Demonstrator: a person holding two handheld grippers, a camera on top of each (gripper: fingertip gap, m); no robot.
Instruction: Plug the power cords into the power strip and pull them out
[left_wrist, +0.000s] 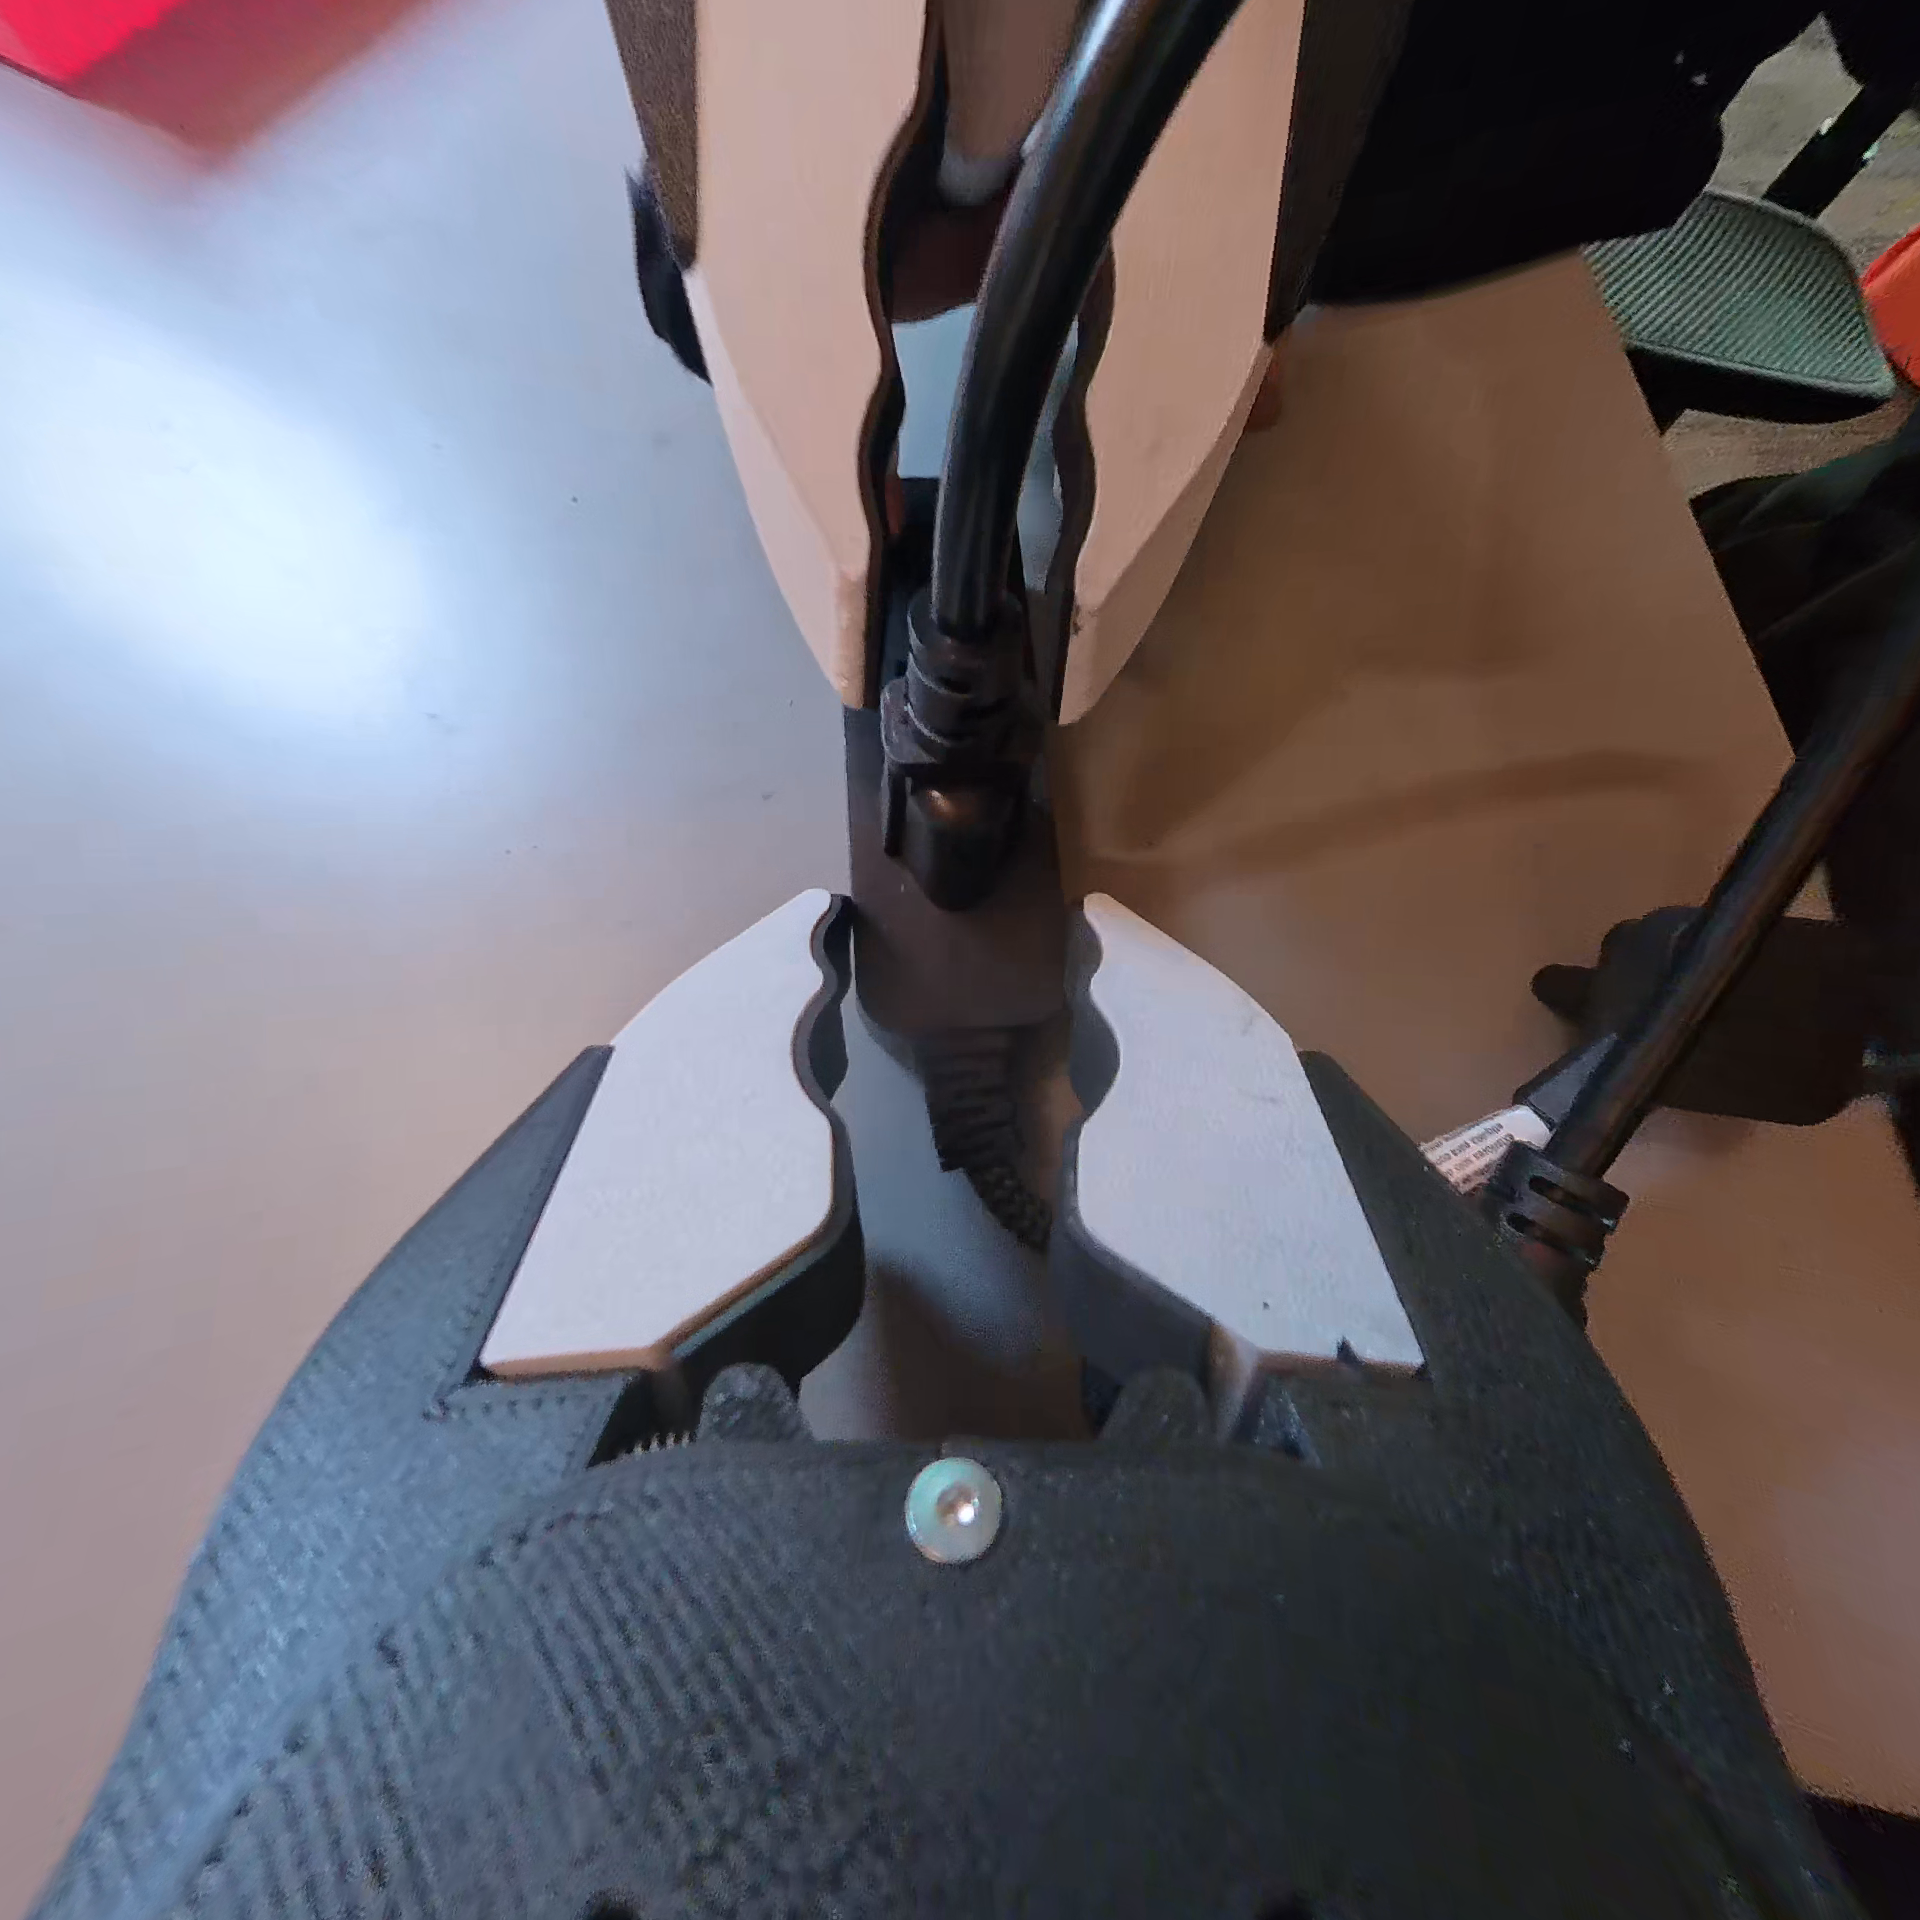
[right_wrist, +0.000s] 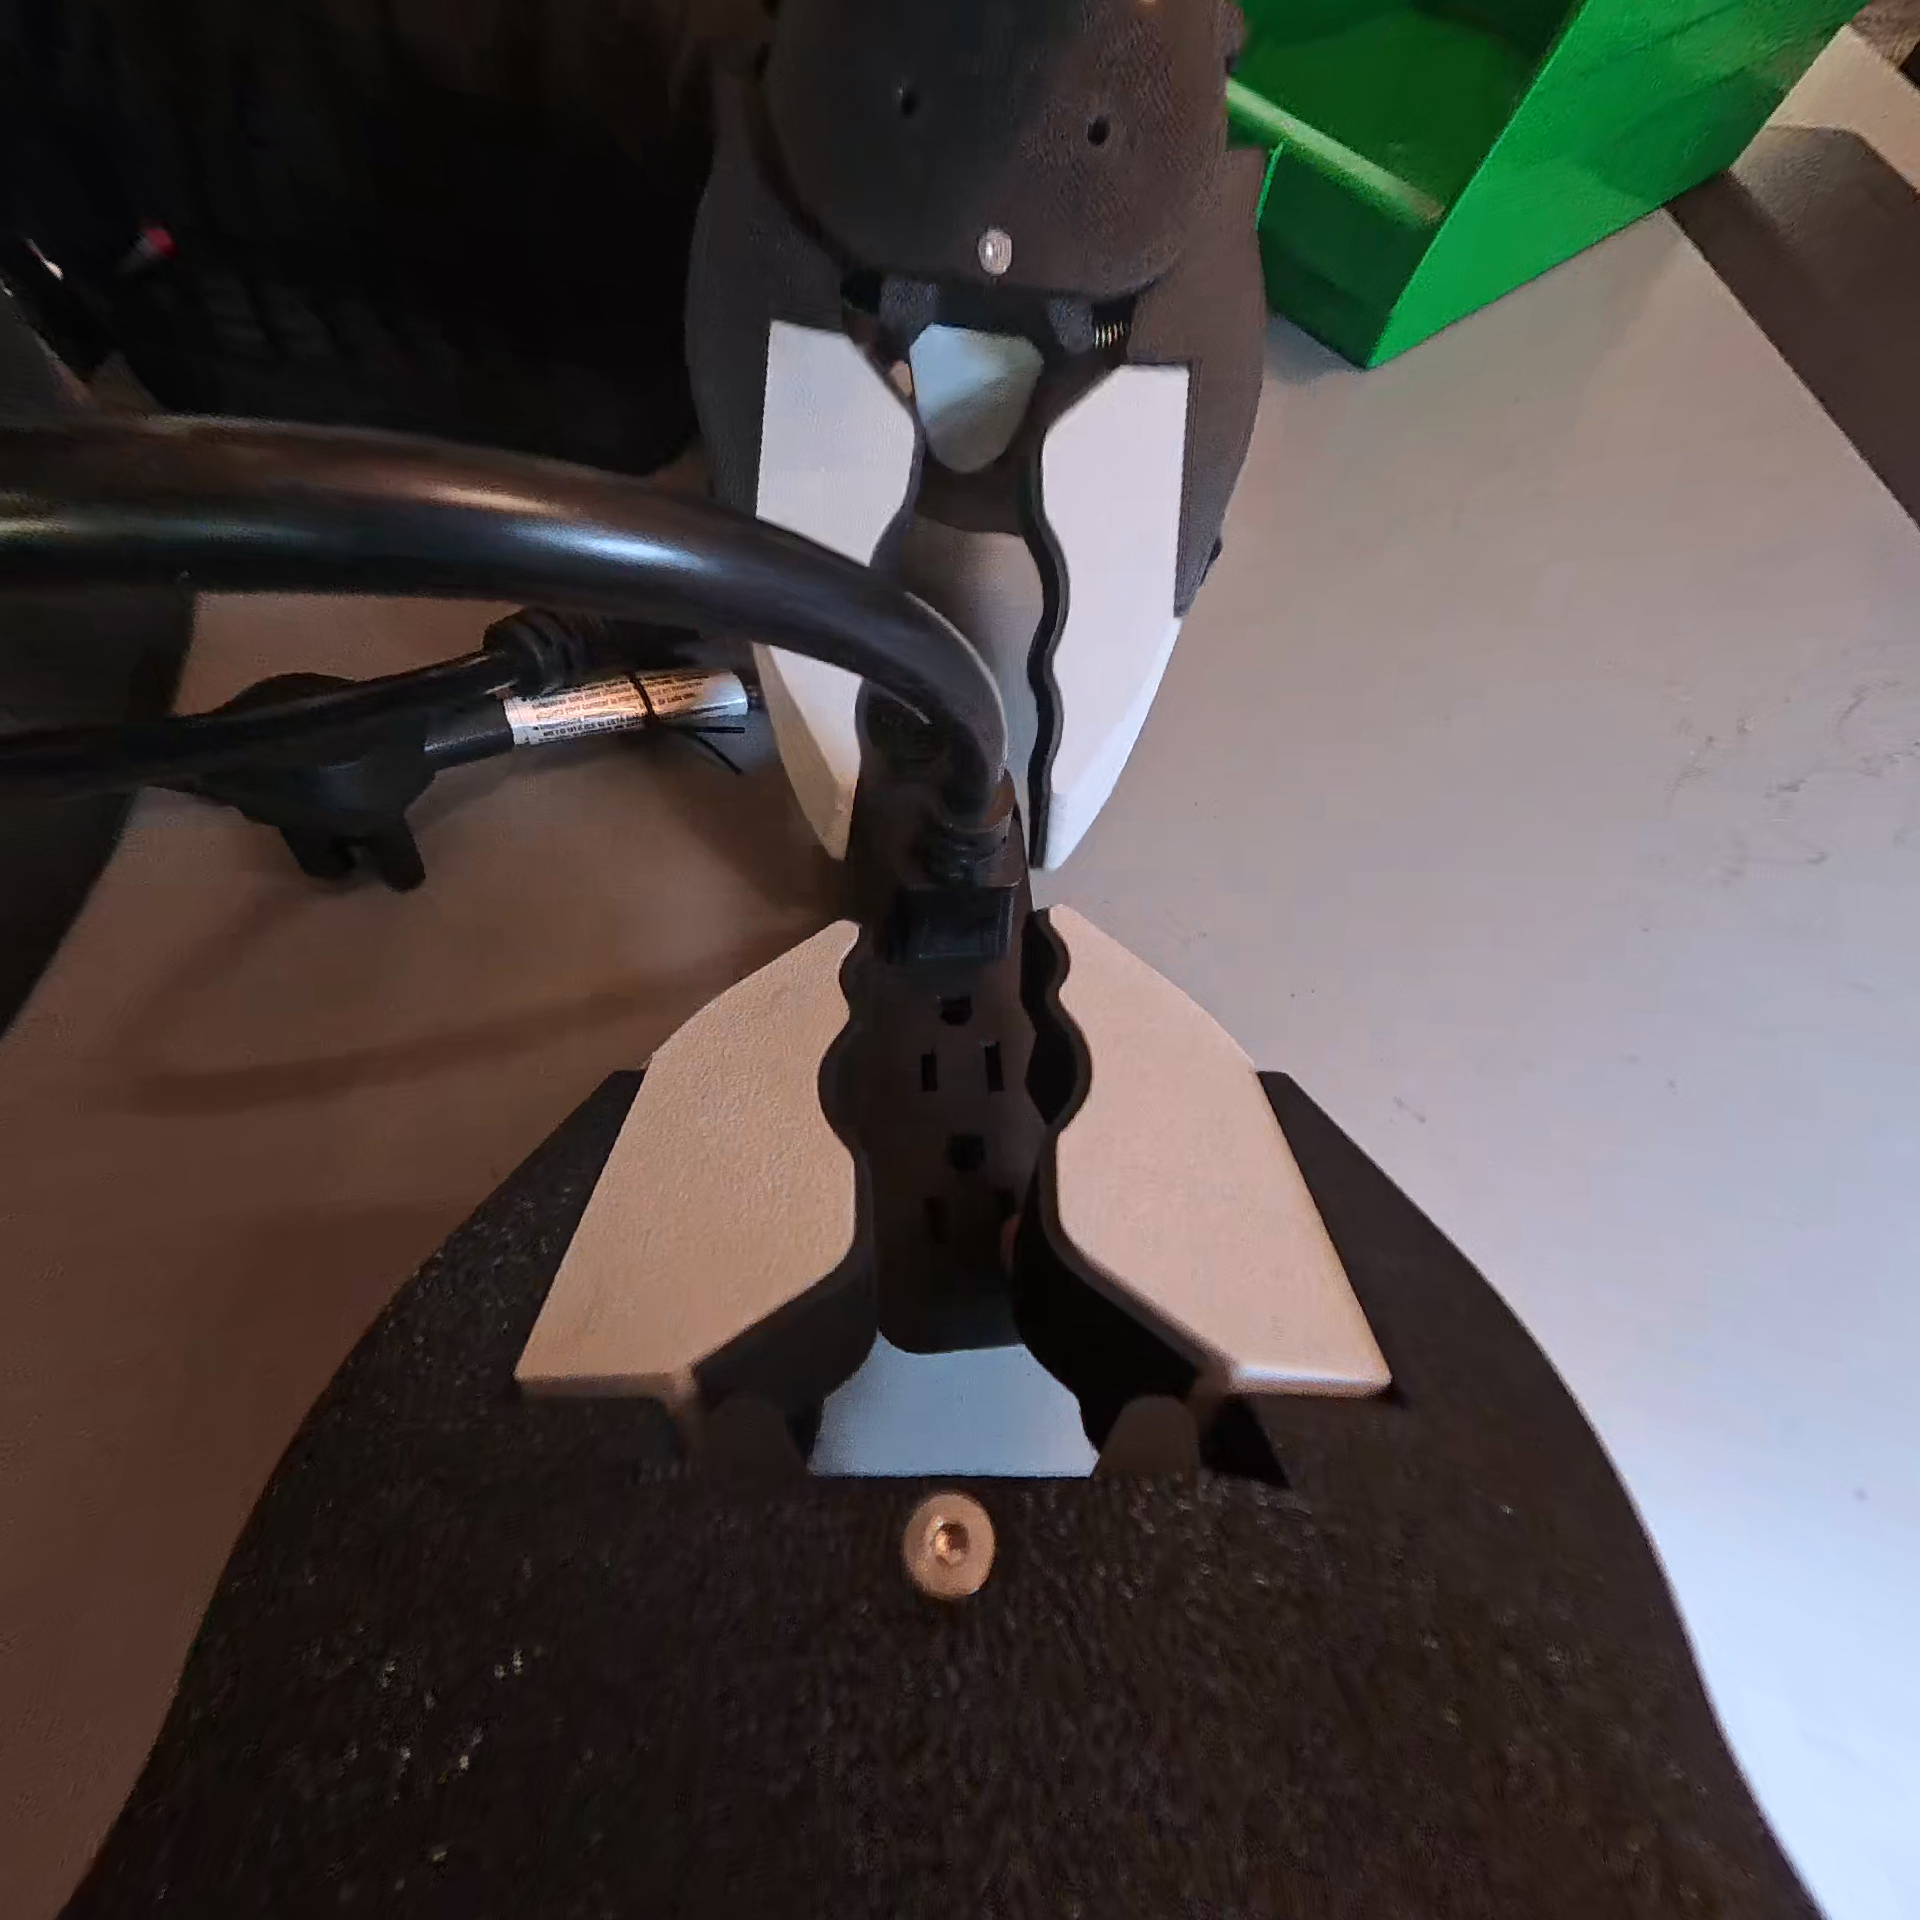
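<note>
Gripping power strip, plug seemingly seated, labelled cord

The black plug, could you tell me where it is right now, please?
Both views show the black plug seated in the power strip, midway between the two facing claws.

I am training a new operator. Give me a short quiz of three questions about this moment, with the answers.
1. True or false: a black plug is seated in the power strip.
2. Choose one: the bin on the table is A) red, B) green, C) blue.
3. Short answer: what do the left claw and the right claw both grip?

Key: 1 true; 2 B; 3 the power strip, one claw at each end.
</note>
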